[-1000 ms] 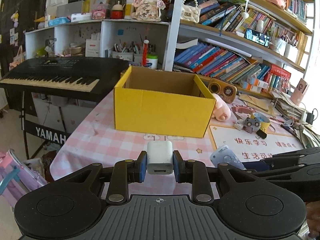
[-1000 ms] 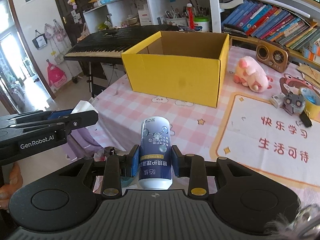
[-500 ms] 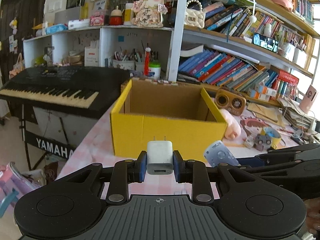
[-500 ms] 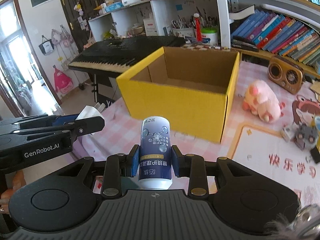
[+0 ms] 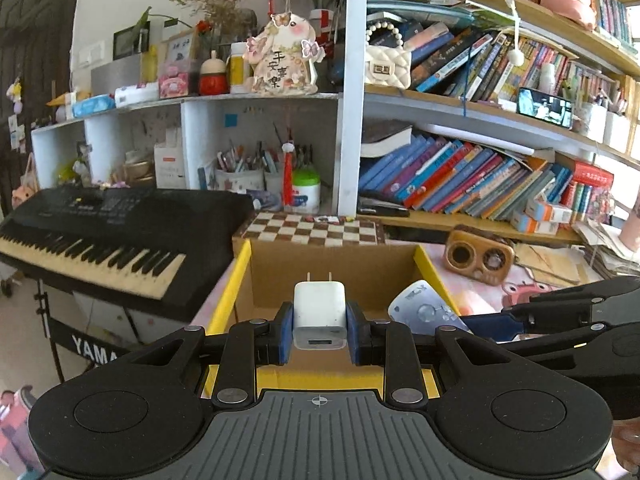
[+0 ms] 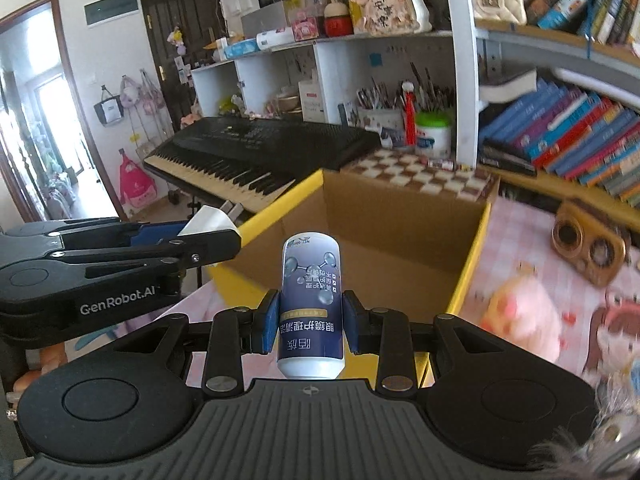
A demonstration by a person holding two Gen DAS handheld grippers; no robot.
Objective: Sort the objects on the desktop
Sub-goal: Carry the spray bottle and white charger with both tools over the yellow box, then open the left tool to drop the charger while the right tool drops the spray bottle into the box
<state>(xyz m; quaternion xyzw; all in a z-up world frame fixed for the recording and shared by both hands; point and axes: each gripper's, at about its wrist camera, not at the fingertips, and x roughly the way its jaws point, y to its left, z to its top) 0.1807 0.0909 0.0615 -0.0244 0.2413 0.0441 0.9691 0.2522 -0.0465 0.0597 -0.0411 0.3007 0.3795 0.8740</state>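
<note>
My left gripper (image 5: 319, 332) is shut on a white plug charger (image 5: 319, 314), prongs pointing forward, held over the open yellow cardboard box (image 5: 230, 292). My right gripper (image 6: 310, 322) is shut on a dark blue and white bottle (image 6: 311, 304) with Chinese print, held above the near edge of the same box (image 6: 472, 264). The bottle also shows in the left wrist view (image 5: 420, 308), at the box's right wall. The left gripper with the charger (image 6: 208, 220) shows at the left of the right wrist view. The box's inside looks empty where I can see it.
A black keyboard (image 5: 96, 236) stands left of the box. A chessboard (image 5: 316, 230) lies behind it, below shelves of books. A wooden speaker (image 5: 480, 258) and a pink plush pig (image 6: 520, 316) sit on the pink checked tablecloth (image 6: 520, 224) to the right.
Both grippers have moved forward and up with their objects, from in front of the box to above its opening. Both grips are unchanged.
</note>
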